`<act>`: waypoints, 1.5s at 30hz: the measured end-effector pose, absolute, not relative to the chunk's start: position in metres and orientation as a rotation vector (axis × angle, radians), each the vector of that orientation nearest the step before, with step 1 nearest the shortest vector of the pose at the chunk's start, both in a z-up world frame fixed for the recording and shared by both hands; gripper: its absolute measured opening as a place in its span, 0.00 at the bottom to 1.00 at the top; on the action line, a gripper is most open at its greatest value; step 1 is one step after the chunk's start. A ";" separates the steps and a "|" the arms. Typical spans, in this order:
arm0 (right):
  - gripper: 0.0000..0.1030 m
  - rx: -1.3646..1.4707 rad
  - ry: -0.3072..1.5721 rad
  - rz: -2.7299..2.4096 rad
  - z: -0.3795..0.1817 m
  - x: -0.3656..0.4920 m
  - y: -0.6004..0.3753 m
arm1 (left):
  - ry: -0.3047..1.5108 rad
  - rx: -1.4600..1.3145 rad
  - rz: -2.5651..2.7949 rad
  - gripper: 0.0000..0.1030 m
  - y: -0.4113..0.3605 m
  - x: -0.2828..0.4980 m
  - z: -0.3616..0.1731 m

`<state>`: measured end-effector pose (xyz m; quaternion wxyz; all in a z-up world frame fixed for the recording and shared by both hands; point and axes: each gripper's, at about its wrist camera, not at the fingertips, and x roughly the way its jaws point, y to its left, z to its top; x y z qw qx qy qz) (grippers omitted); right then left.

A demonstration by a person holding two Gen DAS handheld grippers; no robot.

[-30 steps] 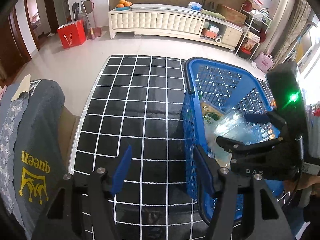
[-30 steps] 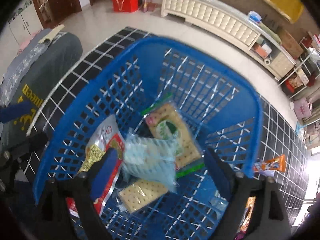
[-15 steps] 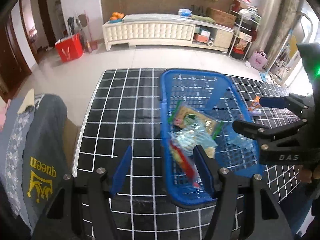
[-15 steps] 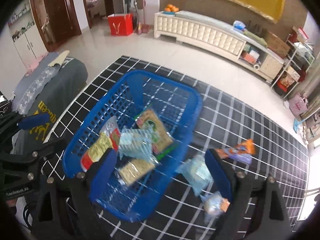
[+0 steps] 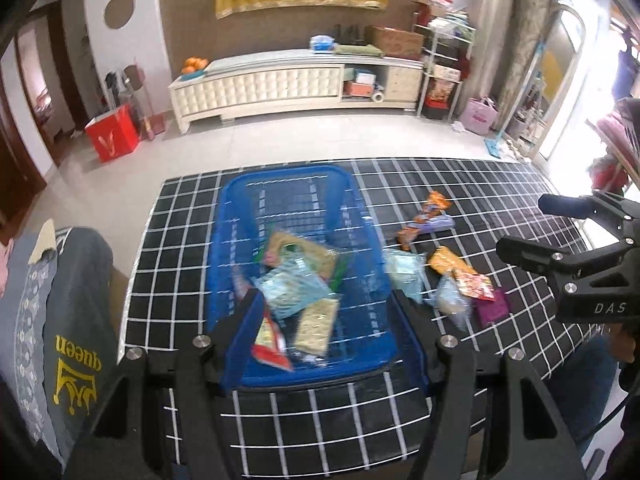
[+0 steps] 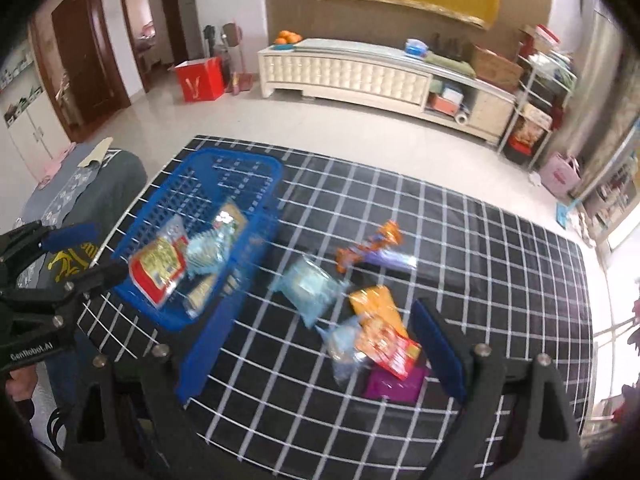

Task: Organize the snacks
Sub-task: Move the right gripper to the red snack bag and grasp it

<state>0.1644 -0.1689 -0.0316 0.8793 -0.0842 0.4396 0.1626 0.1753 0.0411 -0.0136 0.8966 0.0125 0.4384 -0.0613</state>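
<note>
Left wrist: blue basket [image 5: 362,216] runs lengthwise away from camera.

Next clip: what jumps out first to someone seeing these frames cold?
A bright blue basket with several snack packets in it stands at the left of the black grid-patterned table. To its right, loose packets lie scattered, among them an orange-and-red bag. Both grippers hover open and empty.

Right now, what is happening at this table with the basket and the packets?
A person holds a gripper in each hand and is sorting snacks. Both the left gripper and the right gripper are open, held above the checked table and carrying nothing. Several packets already lie in the blue basket. Others, such as the orange packet and the pale blue packet, wait on the table.
</note>
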 end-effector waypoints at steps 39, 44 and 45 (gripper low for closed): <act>0.90 -0.446 1.042 0.592 -0.208 0.216 -0.254 | 1.152 0.193 -0.273 0.66 -0.134 0.217 -0.171; 0.85 -0.496 1.086 0.707 -0.223 0.232 -0.243 | 1.185 0.165 -0.287 0.66 -0.132 0.231 -0.189; 0.80 -0.512 1.090 0.723 -0.226 0.234 -0.240 | 1.191 0.157 -0.288 0.66 -0.130 0.233 -0.192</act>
